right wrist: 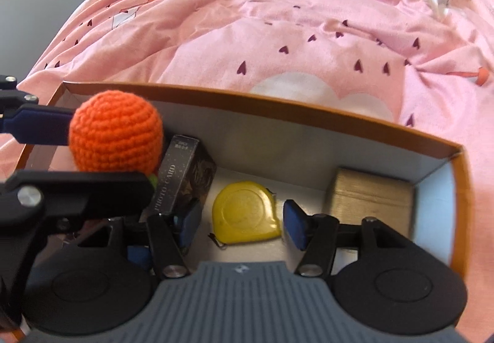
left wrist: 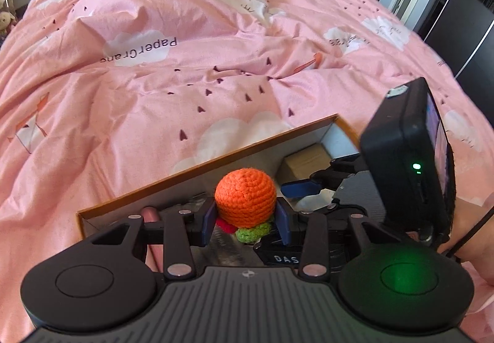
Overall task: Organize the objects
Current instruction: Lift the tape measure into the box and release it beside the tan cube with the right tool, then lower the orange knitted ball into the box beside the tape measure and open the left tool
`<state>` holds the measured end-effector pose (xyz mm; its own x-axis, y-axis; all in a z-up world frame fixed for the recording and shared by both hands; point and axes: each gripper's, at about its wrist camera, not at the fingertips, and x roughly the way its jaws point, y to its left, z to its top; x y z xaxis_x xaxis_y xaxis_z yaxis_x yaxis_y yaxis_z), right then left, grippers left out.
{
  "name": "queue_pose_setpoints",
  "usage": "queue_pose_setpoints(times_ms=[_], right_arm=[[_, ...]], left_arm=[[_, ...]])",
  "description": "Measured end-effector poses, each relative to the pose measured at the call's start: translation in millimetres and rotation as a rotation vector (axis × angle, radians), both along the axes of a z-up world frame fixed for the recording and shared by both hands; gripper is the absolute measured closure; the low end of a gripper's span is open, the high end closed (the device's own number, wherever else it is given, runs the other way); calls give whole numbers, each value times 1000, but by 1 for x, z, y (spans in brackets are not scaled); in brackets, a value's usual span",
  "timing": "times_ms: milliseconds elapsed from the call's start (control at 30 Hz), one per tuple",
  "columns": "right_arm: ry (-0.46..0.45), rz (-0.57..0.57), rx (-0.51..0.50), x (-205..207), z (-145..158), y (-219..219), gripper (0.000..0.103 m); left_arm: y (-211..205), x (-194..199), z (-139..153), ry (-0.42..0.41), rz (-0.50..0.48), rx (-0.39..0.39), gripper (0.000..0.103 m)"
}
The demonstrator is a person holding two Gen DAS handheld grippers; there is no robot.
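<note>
While the left gripper (left wrist: 245,221) clamps an orange crochet ball (left wrist: 245,197) above the box (right wrist: 278,108), the right gripper (right wrist: 242,221) stands wide around a yellow tape measure (right wrist: 245,213), not pressing it.

My left gripper (left wrist: 246,221) points steeply downward, its 2 blue pads (left wrist: 207,221) pressed against opposite sides of a round knitted piece, jaws partway closed on it. My right gripper (right wrist: 244,224) tilts down just as steeply, close beside the left one. Its jaws stand apart with nothing pressed between them, the pads (right wrist: 295,224) clear on both sides. The bare wrist (left wrist: 469,219) of my right hand shows behind its camera block.
</note>
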<state>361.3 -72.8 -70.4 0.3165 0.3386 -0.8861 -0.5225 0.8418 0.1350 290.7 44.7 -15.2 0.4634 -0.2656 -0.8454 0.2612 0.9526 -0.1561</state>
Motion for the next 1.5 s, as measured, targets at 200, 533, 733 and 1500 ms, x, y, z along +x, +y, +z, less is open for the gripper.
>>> queue_pose_setpoints(times_ms=[200,533,733,1500], right_arm=[[-58,7,25,-23,34,-38,55],[-83,-61,-7,-36,43,-83,75],[-70,-63,5,-38,39,-94,79],[-78,-26,0,-40,36,-88,78]], left_arm=[[-15,-6,2,-9,-39,-8,57],[-53,10,-48,86,-109,34,57],[-56,26,-72,173,-114,-20,57],[-53,31,-70,197,-36,24,57]])
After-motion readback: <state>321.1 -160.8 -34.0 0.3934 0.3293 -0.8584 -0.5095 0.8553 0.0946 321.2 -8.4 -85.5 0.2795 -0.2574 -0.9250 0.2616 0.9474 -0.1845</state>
